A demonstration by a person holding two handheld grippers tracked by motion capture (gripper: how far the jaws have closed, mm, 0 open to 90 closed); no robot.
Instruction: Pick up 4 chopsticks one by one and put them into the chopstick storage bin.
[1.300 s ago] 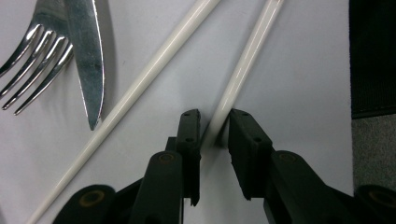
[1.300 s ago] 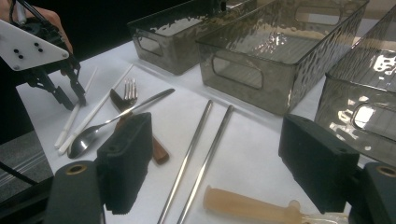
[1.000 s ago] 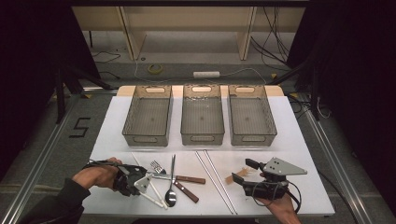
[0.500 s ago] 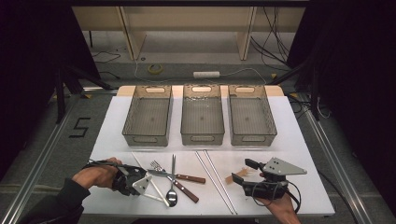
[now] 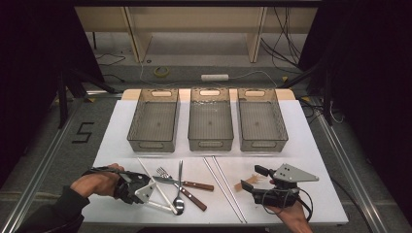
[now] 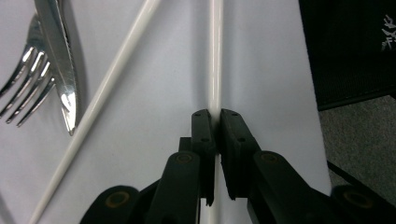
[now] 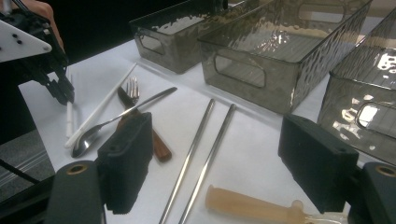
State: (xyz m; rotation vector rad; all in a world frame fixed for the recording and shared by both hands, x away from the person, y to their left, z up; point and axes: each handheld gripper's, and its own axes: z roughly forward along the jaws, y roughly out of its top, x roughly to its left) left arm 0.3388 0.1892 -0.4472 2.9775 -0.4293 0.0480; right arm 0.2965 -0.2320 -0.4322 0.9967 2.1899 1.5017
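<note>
White chopstick (image 6: 215, 56) lies flat on the bench (image 5: 311, 145), near edge, pinched by the left tool (image 6: 215, 122), whose jaws have just been closing on it. Grasp step; next likely a lift toward a bin (image 5: 152, 120). Right tool (image 7: 224, 163) rests, spread, empty.

Left hand-held gripper (image 6: 215, 119) clamped on white chopstick (image 6: 215, 56), second chopstick (image 6: 109, 91), knife (image 6: 58, 56), fork (image 6: 28, 79)
</note>
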